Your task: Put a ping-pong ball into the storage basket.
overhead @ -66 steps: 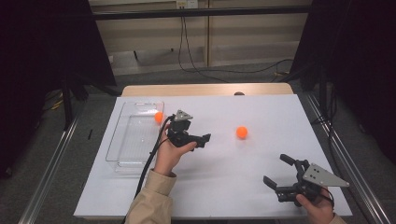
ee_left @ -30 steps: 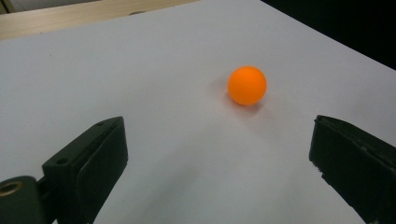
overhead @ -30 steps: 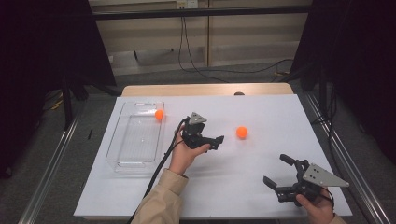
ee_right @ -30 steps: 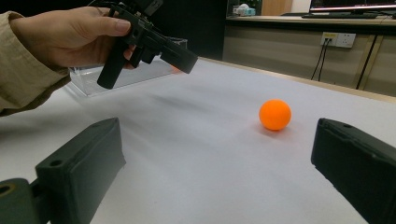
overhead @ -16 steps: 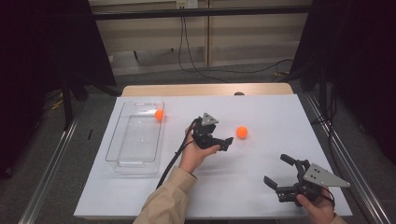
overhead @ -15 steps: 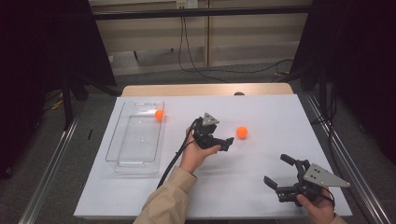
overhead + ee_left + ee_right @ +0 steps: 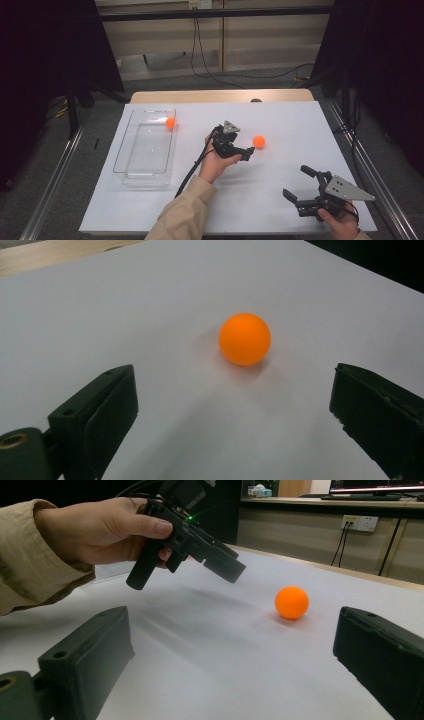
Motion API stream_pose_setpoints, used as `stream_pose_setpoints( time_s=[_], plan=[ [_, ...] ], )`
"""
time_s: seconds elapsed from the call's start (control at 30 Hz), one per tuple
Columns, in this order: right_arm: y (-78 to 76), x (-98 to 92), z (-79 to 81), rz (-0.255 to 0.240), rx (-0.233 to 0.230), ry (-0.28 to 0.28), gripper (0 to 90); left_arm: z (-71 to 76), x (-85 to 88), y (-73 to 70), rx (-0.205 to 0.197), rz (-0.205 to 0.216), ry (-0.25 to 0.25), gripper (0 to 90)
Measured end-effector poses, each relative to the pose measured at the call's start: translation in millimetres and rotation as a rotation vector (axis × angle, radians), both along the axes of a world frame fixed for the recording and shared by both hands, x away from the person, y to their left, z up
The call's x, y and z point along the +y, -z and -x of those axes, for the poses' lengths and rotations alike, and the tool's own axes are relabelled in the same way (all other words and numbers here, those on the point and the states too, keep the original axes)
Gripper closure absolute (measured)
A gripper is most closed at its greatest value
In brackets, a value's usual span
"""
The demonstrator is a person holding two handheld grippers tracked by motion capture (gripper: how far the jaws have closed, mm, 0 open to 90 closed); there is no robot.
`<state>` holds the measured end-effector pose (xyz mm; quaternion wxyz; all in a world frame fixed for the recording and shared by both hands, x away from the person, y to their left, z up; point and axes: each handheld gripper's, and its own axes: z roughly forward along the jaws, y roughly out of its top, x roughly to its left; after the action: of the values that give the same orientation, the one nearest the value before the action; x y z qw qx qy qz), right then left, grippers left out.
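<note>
Your left hand-held gripper (image 7: 246, 153) hovers with jaws spread wide and empty, the orange ball (image 7: 258, 141) just ahead of them on the white table (image 7: 280, 200). Your right hand-held gripper (image 7: 298, 185) (also wide open, holding nothing) sits well apart near the table's front edge.

Even light from overhead leaves the white surface (image 7: 280, 120) bright and the room around it dark. Soft shadows lie under the orange ball (image 7: 244, 339). Near jaws look slightly blurred.
</note>
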<state>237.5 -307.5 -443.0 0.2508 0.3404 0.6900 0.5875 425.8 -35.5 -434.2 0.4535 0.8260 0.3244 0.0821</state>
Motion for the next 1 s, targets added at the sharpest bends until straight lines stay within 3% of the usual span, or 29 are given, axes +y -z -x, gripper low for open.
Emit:
stream_pose_setpoints(
  time_s=[0.73,1.0],
  plan=[
    [-0.5,-0.2,0.9,-0.001,0.001,-0.003,2.1,-3.9,-22.8,6.8,-0.010,-0.005,0.024,5.6],
    [-0.5,-0.4,0.8,0.000,0.000,-0.001,2.0,-6.6,-25.8,10.6,-0.018,-0.029,0.019,6.0]
  ],
)
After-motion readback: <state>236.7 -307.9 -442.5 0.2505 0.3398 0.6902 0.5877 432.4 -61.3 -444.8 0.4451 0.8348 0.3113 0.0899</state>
